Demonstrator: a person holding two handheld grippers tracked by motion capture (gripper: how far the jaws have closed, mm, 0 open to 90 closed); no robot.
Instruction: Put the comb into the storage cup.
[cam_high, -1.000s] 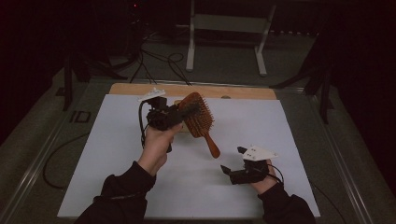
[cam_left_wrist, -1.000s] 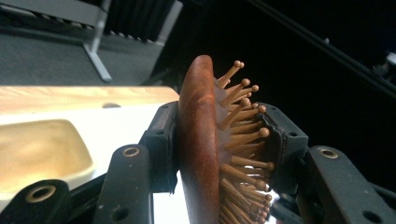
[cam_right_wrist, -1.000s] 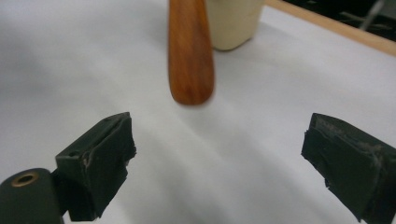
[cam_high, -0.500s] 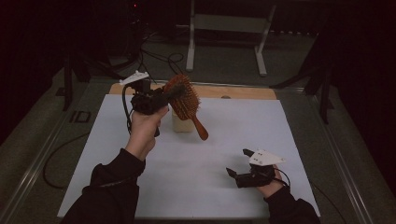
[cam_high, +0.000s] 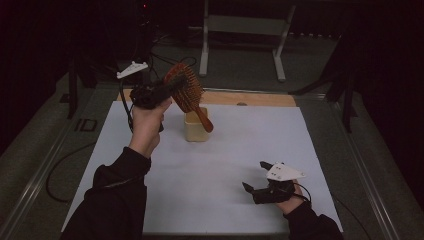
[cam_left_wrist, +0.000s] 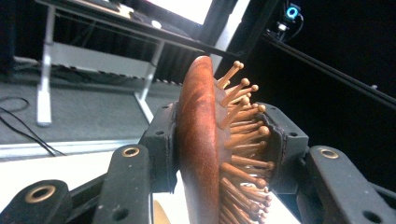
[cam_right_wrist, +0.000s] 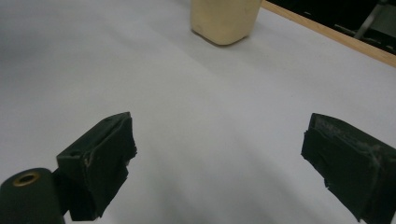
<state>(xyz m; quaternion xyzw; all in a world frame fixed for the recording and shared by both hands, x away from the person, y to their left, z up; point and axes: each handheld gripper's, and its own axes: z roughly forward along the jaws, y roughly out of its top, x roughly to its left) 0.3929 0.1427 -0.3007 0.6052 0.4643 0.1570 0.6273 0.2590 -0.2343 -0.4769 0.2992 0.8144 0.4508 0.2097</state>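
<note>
Above the white table (cam_high: 220, 165) at 11 o'clock, left gripper (cam_high: 167, 90) fingers (cam_left_wrist: 161, 144) clamp the brown wooden paddle hairbrush (cam_high: 187, 95), handle slanting over the cream square cup (cam_high: 196, 127). Right gripper (cam_high: 255, 187) at 5 o'clock, fingers (cam_right_wrist: 100, 163) spread, holding nothing.

The high view is dim; only the white table sheet (cam_high: 220, 170) catches light, and the surroundings sink into near black; the picture is soft and grainy. In the left gripper view a bright window (upper middle) glares white; the hairbrush (cam_left_wrist: 205, 154) is sharp, the background soft. The right gripper view is evenly lit; its black pads (cam_right_wrist: 100, 163) blur slightly, with faint shadows beneath.
</note>
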